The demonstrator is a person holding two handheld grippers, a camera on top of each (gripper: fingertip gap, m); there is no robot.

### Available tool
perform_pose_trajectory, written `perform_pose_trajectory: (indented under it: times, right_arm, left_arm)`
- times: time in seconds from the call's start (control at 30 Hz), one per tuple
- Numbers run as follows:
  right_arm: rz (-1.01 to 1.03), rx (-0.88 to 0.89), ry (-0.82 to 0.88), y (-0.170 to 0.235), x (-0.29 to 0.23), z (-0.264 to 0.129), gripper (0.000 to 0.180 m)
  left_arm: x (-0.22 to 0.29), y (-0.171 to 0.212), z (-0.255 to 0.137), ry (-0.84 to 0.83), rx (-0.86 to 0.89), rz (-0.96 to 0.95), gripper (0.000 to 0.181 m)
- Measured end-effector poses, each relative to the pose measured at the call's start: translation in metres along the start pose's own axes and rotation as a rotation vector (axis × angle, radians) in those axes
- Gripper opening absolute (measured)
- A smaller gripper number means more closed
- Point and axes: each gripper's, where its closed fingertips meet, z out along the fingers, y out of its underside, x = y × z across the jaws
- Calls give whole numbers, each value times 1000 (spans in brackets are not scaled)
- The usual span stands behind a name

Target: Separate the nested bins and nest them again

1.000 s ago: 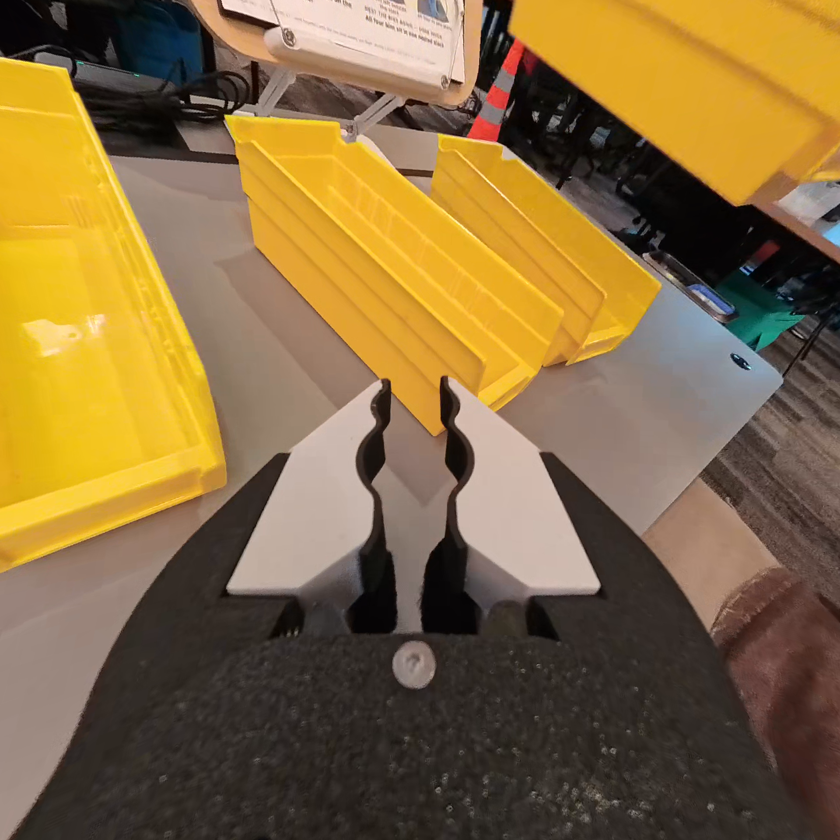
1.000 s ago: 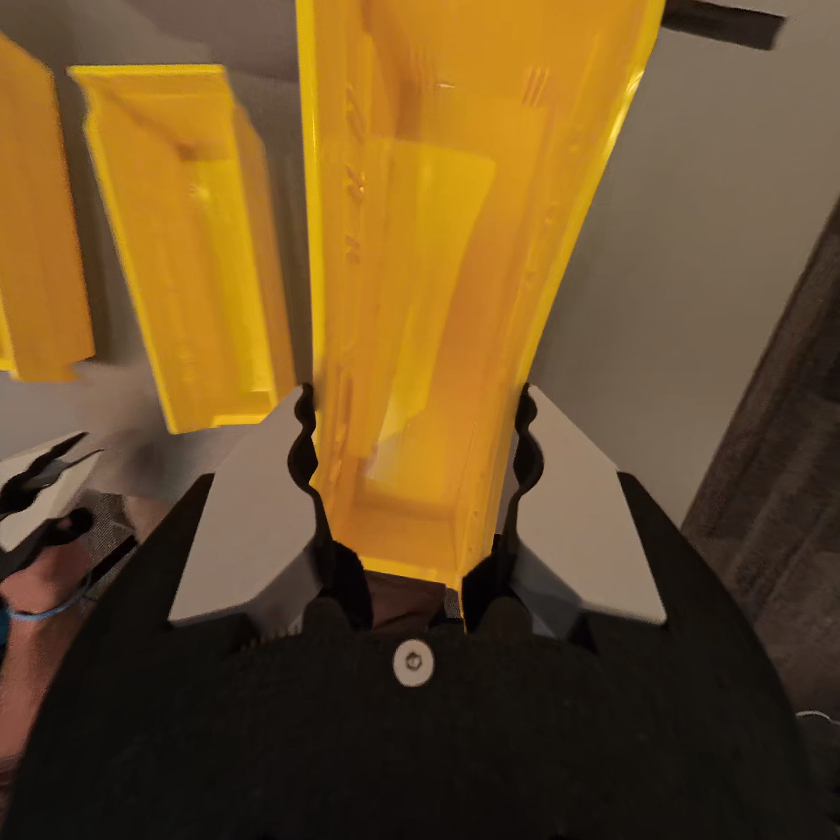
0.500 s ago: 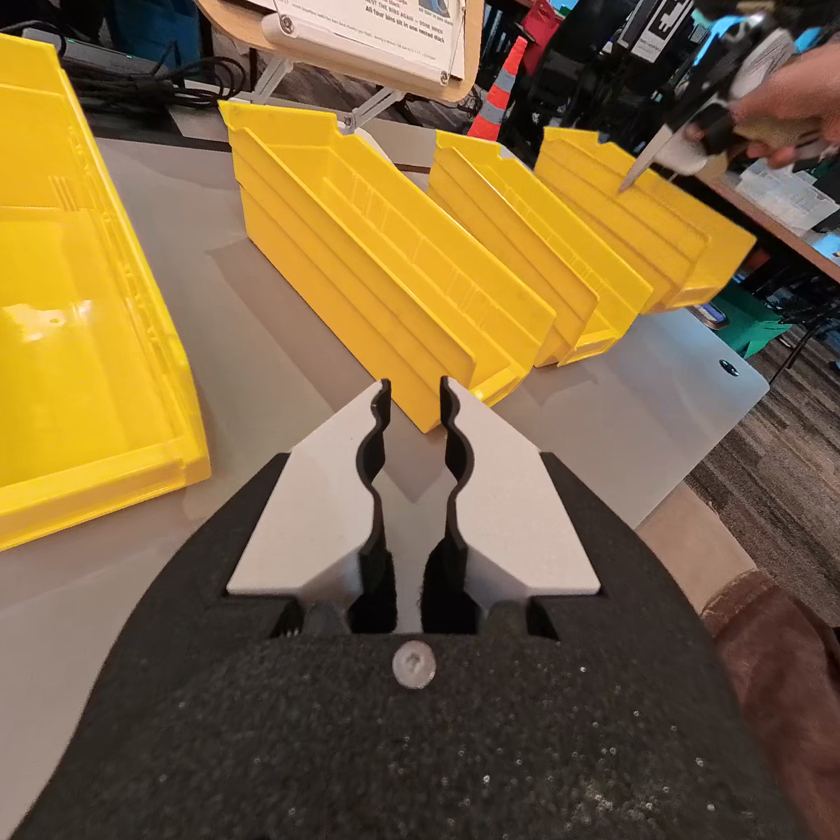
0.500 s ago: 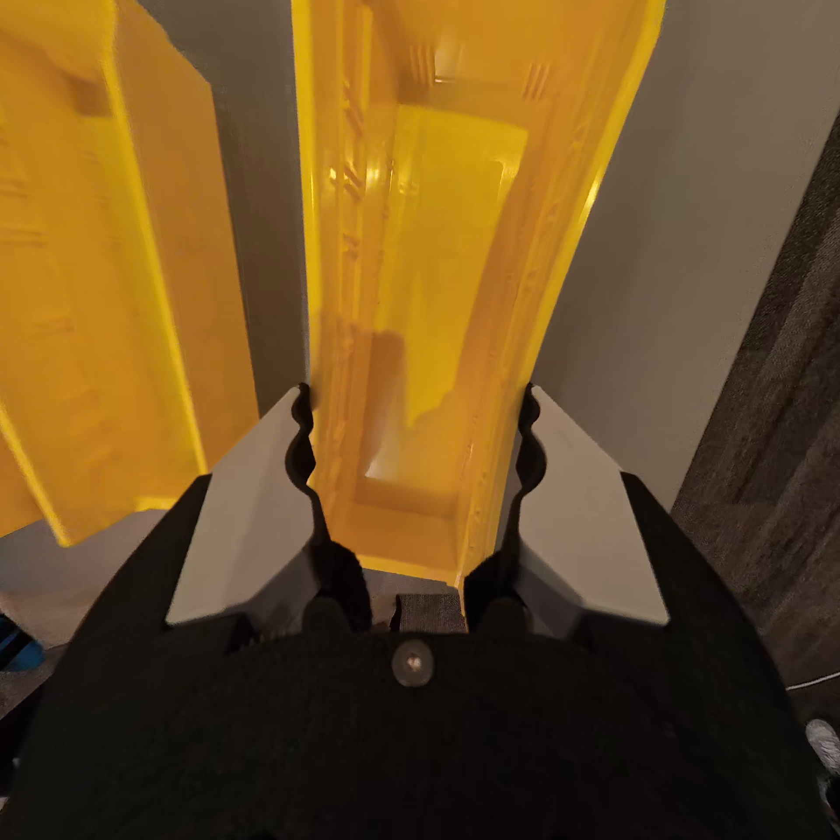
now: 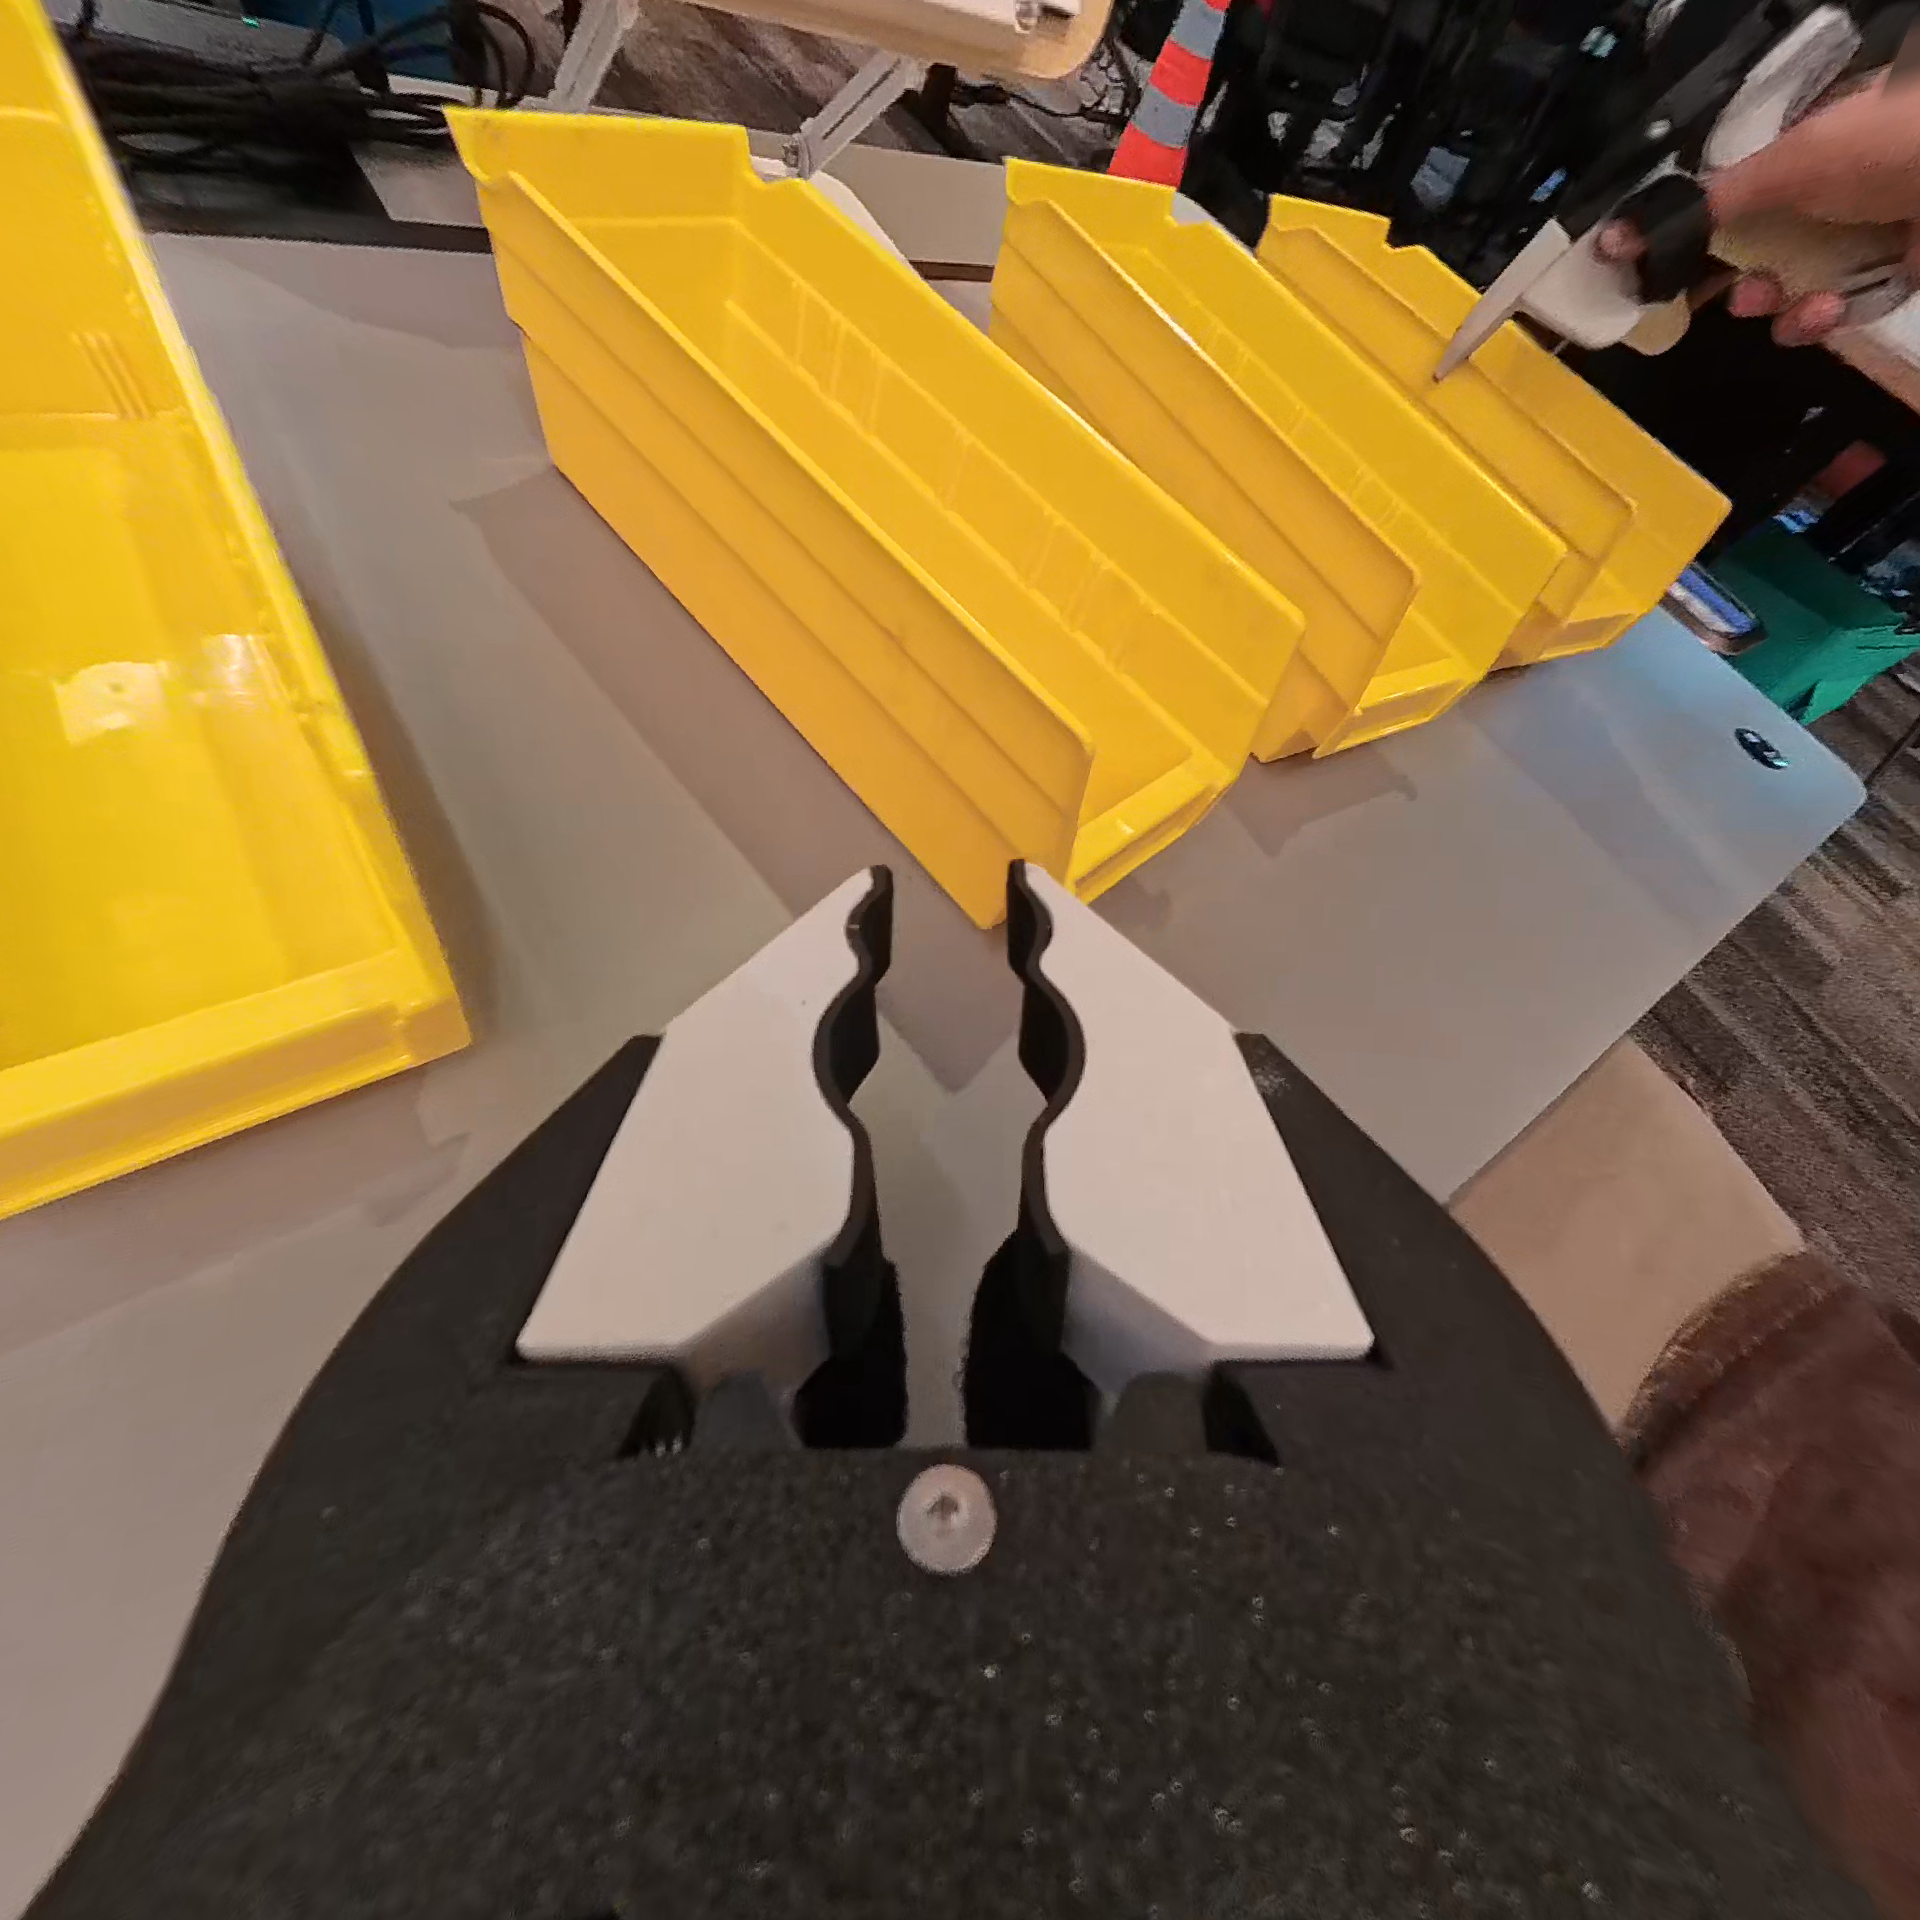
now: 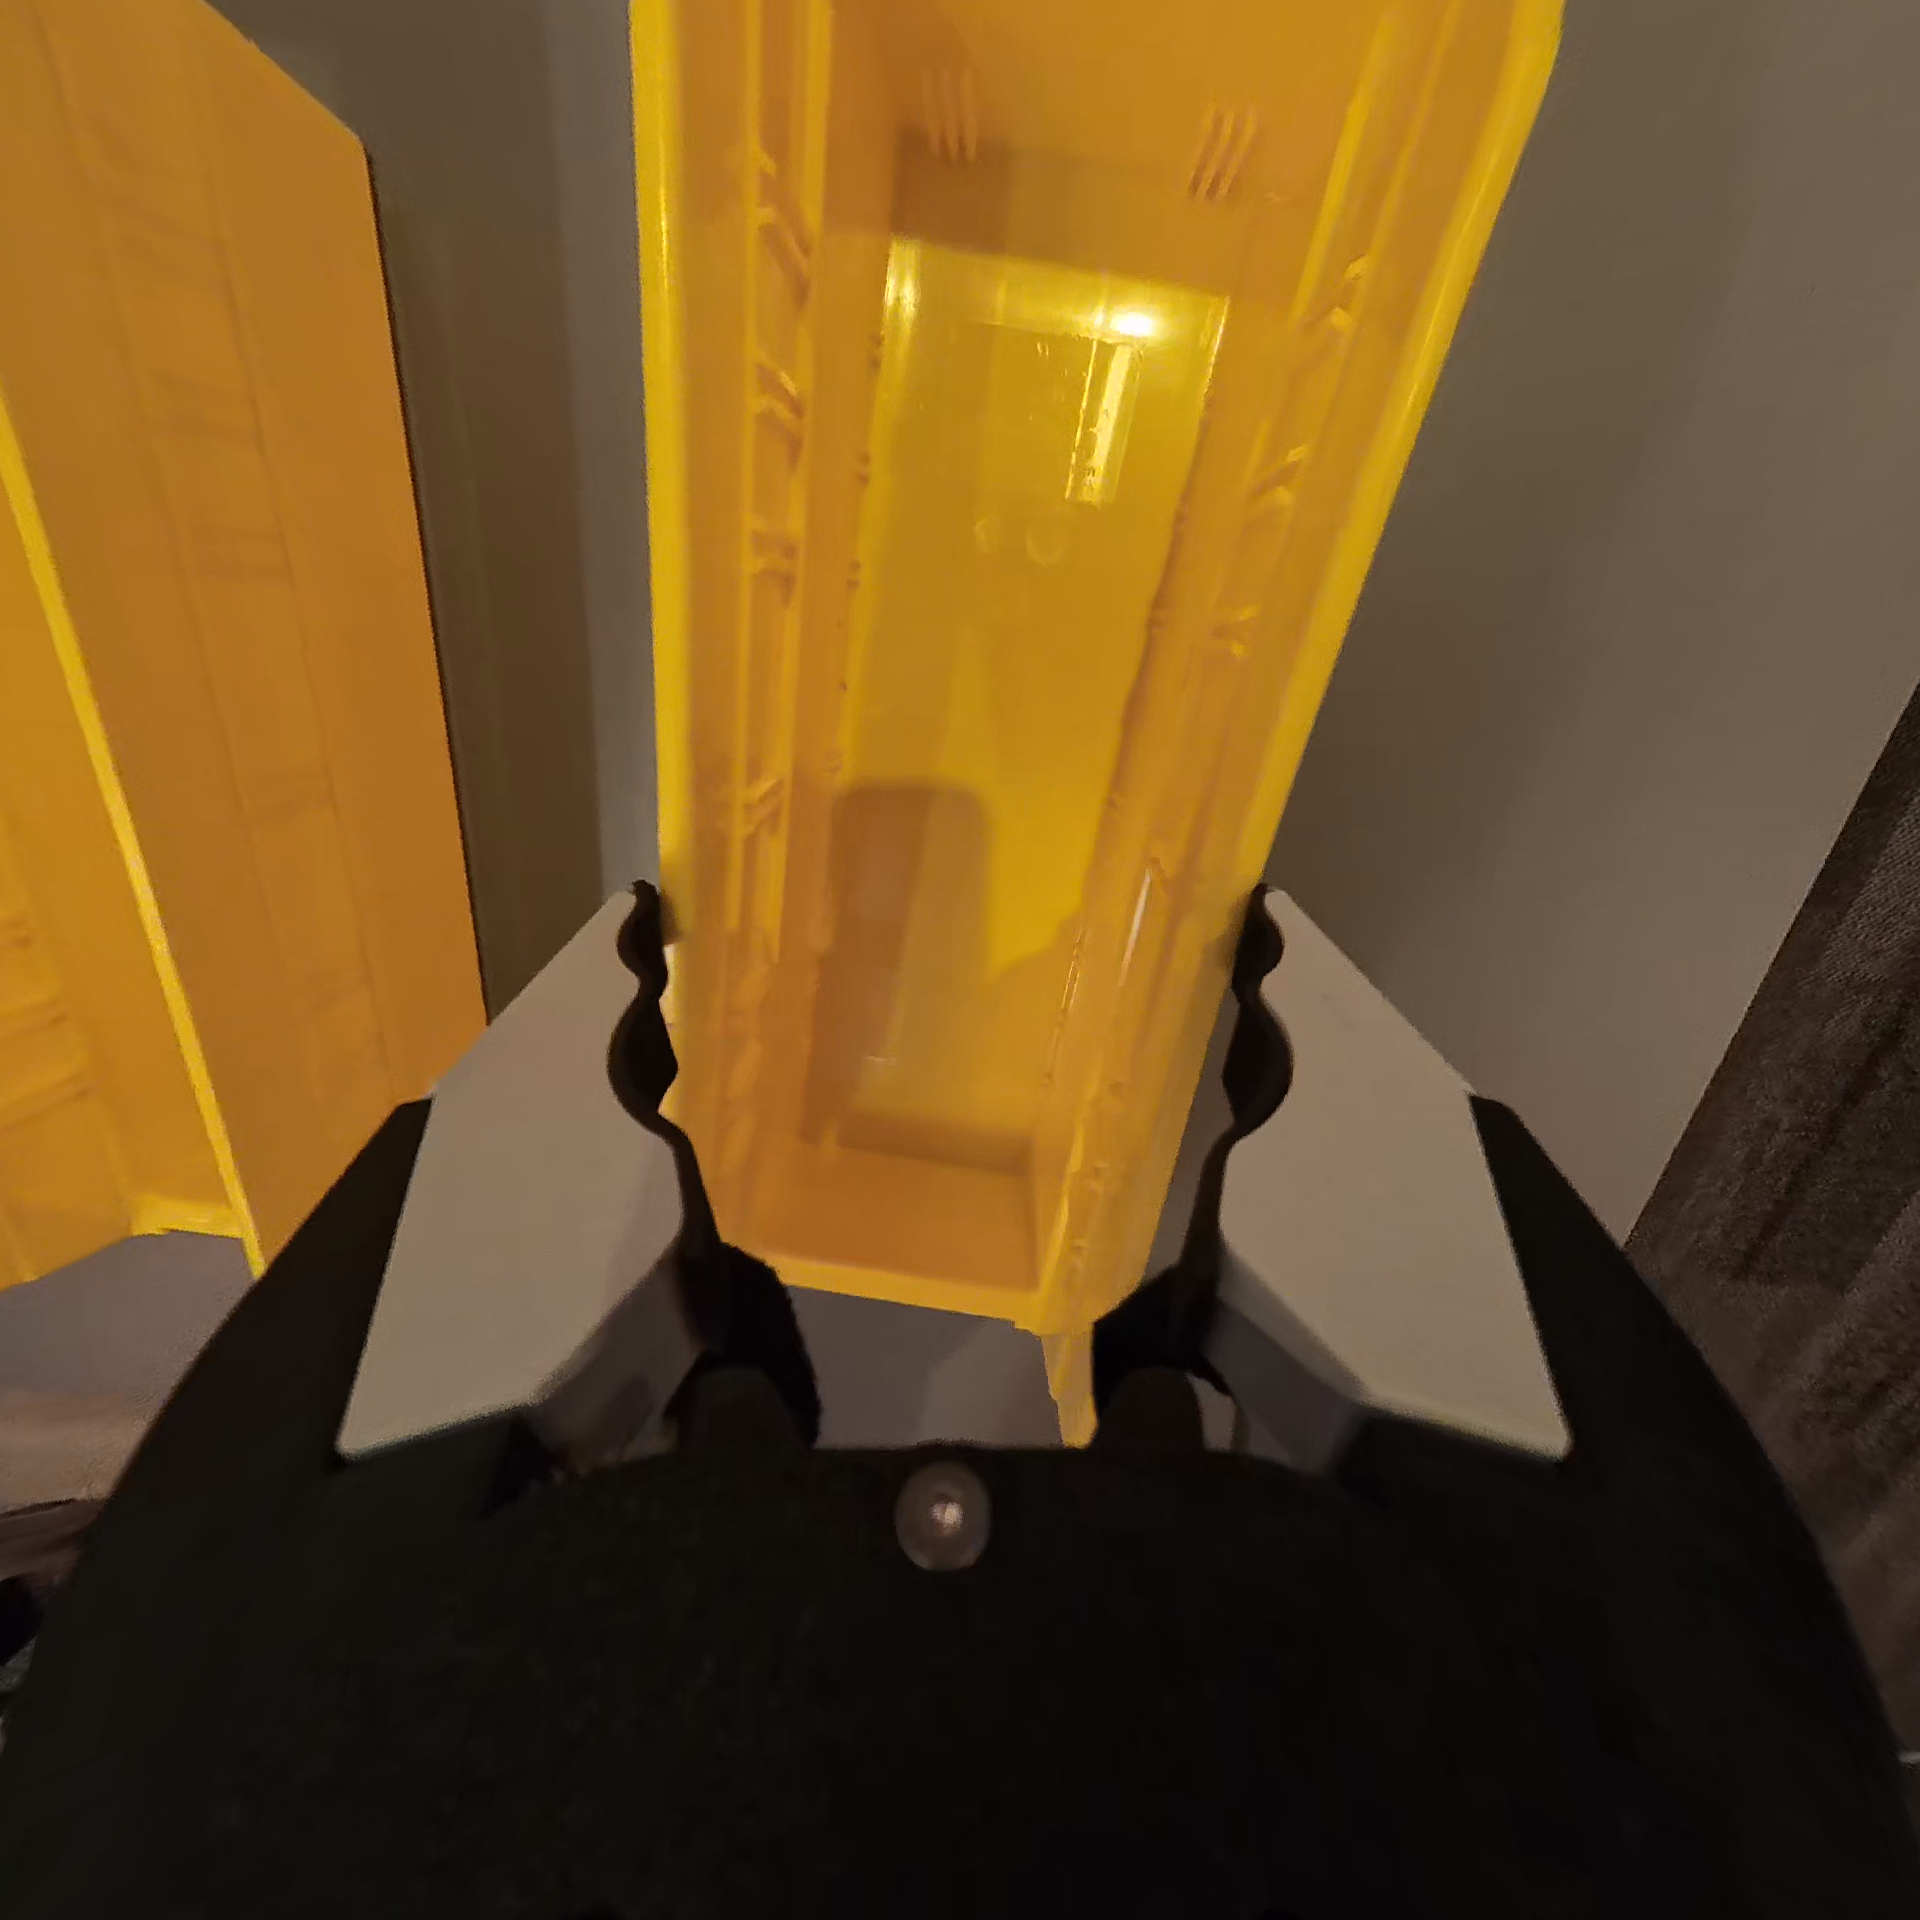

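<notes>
Three narrow yellow bins stand side by side on the grey table (image 5: 1455, 883): a near one (image 5: 831, 499), a middle one (image 5: 1247, 416) and a far right one (image 5: 1558, 457). A wide yellow bin (image 5: 156, 727) lies at the left. My left gripper (image 5: 945, 894) is empty, its jaws a narrow gap apart, hovering just before the near bin's front corner. My right gripper (image 6: 951, 914) straddles the front end of the far right bin (image 6: 1039, 623), which rests on the table, jaws spread to the bin's width. It also shows in the left wrist view (image 5: 1455, 358).
The middle bin (image 6: 208, 623) stands close on the left of the right gripper. The table's right edge drops to carpeted floor (image 5: 1818, 987). Behind the table are a board on a stand (image 5: 935, 21), cables (image 5: 208, 94), an orange cone (image 5: 1174, 94) and a green container (image 5: 1818, 634).
The right gripper carried the narrow bin down from the air and set it at the right end of the row; its jaws have since widened. The left gripper has barely moved.
</notes>
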Motion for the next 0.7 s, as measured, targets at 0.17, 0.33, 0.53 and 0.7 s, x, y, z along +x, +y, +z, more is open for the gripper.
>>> perform_pose_trajectory:
  times: [0.17, 0.33, 0.53, 0.7]
  right_arm:
    - [-31, 86, -3, -7, -3, -4, 130]
    - [-123, 516, -85, -2, -63, -74, 121]
    - [-310, 805, -127, 121, -182, -62, 76]
    - [-249, 1057, -45, 168, -193, -57, 46]
  left_arm:
    - [-42, -12, -23, -220, 49, 25, 36]
    - [-79, -22, -54, -350, 102, 8, 47]
    - [4, 6, 7, -71, -16, -72, 56]
    - [23, 26, 63, -139, -118, -40, 55]
